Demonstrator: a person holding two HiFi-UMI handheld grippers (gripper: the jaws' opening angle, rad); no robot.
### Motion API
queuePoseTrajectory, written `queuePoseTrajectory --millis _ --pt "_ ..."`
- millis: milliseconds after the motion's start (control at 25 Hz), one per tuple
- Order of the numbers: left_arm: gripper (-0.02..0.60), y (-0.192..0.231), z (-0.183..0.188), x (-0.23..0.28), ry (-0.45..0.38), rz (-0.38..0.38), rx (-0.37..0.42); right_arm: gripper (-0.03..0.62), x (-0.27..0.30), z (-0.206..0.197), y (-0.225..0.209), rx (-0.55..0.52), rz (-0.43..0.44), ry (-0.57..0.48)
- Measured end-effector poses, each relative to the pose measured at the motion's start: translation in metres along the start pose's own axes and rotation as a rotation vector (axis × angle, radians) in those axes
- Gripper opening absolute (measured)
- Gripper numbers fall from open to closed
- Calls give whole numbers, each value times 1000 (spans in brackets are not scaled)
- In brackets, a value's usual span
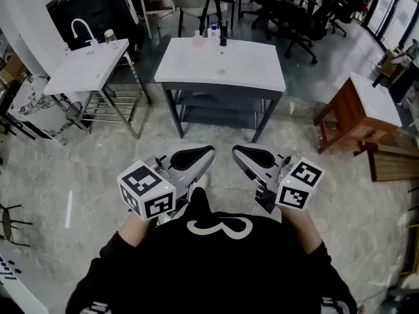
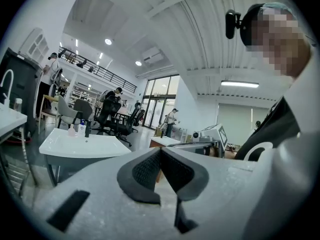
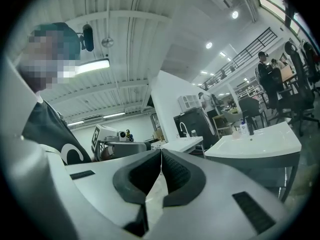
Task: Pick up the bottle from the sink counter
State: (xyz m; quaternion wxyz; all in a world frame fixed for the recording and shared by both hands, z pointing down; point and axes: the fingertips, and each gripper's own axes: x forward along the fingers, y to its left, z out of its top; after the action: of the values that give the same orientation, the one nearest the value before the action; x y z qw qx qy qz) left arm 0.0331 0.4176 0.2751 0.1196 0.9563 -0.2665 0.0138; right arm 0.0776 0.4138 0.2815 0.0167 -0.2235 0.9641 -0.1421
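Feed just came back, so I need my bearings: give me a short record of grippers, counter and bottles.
left gripper: shut, empty, held close to the body
right gripper: shut, empty, held close to the body
sink counter: ahead, well clear of both grippers
bottles: pink bottle and blue-and-white bottle at the counter's far edge, beside the dark tap
task stage: no bottle picked up yet

**Open hall under a white ribbed ceiling (image 2: 200, 39)**

Grey marbled floor (image 1: 196, 149) fills the head view. A white sink counter (image 1: 222, 64) on a dark frame stands upper centre. A second basin unit (image 1: 85, 67) is upper left, a wooden cabinet (image 1: 357, 113) at right, and black office chairs (image 1: 298, 12) along the top. The left gripper view shows tall glazed doors (image 2: 159, 104) and a strip light (image 2: 240, 84).
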Motion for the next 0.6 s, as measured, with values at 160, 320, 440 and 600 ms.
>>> queuePoseTrajectory --millis 160,320,440,600 --pt "15 13 2 5 0 -7 -6 14 10 1 -9 3 3 10" --pt "15 34 3 13 6 -12 -9 14 21 2 -27 10 -9 13" --pt "15 58 8 19 8 -15 -21 14 36 6 -44 17 -17 18" --pt "15 94 22 35 22 -29 -28 14 58 20 -75 34 -33 9"
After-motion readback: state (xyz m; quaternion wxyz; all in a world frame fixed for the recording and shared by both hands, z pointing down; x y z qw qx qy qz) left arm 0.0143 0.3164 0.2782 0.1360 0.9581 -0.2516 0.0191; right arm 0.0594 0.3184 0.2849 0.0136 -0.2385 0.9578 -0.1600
